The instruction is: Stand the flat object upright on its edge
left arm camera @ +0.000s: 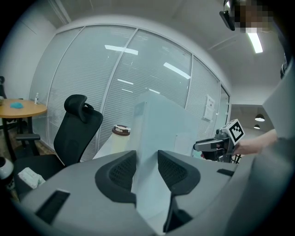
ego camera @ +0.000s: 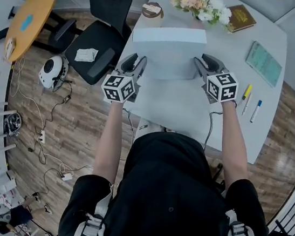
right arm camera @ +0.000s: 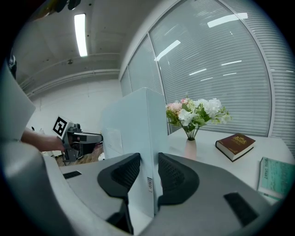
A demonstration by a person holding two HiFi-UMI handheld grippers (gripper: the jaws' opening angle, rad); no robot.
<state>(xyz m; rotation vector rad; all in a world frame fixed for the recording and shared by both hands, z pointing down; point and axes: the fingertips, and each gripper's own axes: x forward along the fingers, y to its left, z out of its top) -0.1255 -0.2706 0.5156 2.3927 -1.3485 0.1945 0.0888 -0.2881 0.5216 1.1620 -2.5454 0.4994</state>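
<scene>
Nearest the lens, black shirt [ego camera: 175, 189] and two bare forearms [ego camera: 109, 136] reaching out over the white tabletop [ego camera: 192, 113]. At their ends, left tool [ego camera: 135, 62] and right tool [ego camera: 203, 61], each clamped on one end of the pale flat box [ego camera: 167, 52], pads pressed against both broad faces. Stands upright on its long edge near the middle of the tabletop, one broad face toward the person; contact of the lower edge with the surface not clear. Behind it, flowers [ego camera: 201, 2] in a small vase, with a brown book [ego camera: 241, 18] just beside. Lidded paper cup [ego camera: 152, 10] at the far left corner. Teal booklet [ego camera: 263, 63] and pens [ego camera: 246, 92] off to the right. Black office chair [ego camera: 99, 31] left of the tabletop.
</scene>
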